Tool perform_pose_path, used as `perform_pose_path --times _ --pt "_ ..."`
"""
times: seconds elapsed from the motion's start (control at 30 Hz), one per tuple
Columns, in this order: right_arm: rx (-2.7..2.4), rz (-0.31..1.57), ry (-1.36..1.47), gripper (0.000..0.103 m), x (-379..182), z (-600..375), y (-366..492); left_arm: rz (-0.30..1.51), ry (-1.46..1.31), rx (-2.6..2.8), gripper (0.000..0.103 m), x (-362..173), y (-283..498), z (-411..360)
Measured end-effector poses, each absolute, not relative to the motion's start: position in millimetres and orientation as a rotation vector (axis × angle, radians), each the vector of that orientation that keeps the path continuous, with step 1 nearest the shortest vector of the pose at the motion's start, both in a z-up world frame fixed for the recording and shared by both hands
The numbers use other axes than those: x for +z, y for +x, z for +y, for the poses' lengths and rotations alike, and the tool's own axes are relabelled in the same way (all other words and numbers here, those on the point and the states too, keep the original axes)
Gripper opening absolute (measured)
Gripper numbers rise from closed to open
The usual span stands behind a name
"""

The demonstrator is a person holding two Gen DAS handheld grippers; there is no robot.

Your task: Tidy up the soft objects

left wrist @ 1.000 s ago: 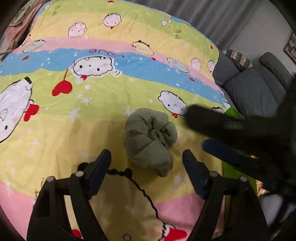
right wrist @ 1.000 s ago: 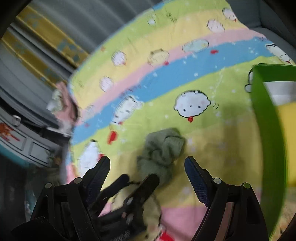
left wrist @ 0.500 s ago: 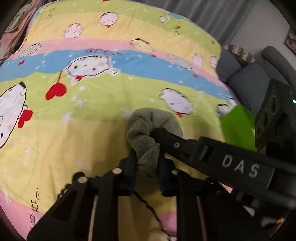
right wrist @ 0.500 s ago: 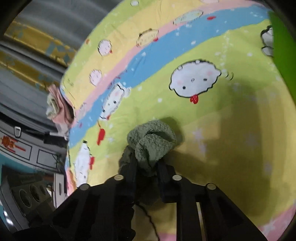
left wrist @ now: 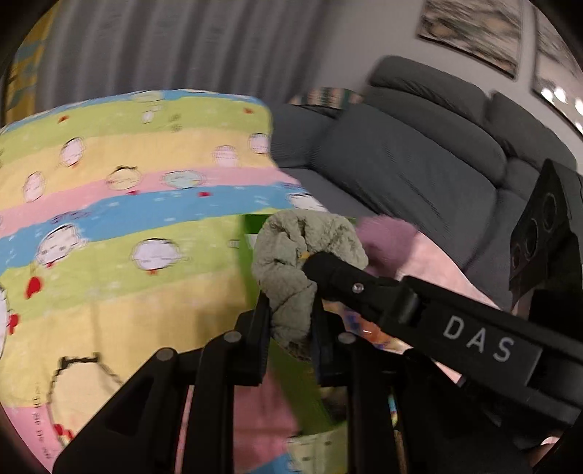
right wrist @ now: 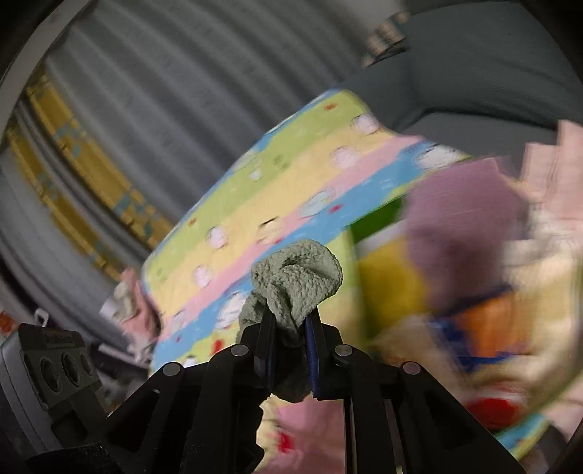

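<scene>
Transport step. My left tool and right tool both clamp the green fleece cloth, held above the striped bedspread. Ahead, blurred, lies the green bin with other soft items. Next move, I judge: carry over its rim and release.

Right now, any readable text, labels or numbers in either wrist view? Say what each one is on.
"DAS": white capitals on the black arm of the right gripper, seen in the left wrist view.
Small dark marks on the striped cartoon-print blanket, near its lower left edge: too blurred to read.
Framed pictures on the wall: blurred, no text legible.
Right wrist view: nothing readable.
</scene>
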State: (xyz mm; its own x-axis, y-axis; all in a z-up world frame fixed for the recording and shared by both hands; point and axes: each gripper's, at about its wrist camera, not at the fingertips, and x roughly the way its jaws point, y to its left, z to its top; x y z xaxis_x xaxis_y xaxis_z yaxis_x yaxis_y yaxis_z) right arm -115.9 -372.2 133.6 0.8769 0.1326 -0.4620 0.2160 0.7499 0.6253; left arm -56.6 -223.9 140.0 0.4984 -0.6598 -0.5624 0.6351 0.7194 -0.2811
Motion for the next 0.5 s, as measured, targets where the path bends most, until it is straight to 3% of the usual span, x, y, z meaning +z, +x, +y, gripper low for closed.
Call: perform_pose_path --times 0.23,0.33,0.37,0.4,0.43,0.47,0.5 --pt "-0.233 0.628 0.770 0.016 108.3 -428.0 -132.8 0.774 -0.005 -0.868 0.020 117.4 -75.0 -279.1" --pt "-0.257 0.675 0.775 0.018 100.2 -439.5 -132.3 0.799 0.024 -0.856 0.026 106.3 -76.6 -294.2" --pt "-0.271 0.686 0.773 0.026 97.5 -440.8 -132.9 0.808 0.030 -0.850 0.030 105.1 -76.6 -297.7" --pt "-0.298 0.699 0.766 0.041 96.4 -443.7 -133.3 0.814 0.029 -0.846 0.032 104.3 -74.8 -299.4" --pt "-0.333 0.702 0.760 0.051 95.9 -447.5 -135.9 0.818 0.027 -0.842 0.045 104.5 -74.0 -300.9" --pt "-0.353 0.691 0.761 0.070 95.4 -450.3 -141.0 0.820 0.023 -0.838 0.061 104.3 -73.2 -300.6" --pt "-0.359 0.674 0.772 0.082 95.8 -453.1 -143.8 0.820 0.017 -0.836 0.068 105.2 -72.3 -300.1"
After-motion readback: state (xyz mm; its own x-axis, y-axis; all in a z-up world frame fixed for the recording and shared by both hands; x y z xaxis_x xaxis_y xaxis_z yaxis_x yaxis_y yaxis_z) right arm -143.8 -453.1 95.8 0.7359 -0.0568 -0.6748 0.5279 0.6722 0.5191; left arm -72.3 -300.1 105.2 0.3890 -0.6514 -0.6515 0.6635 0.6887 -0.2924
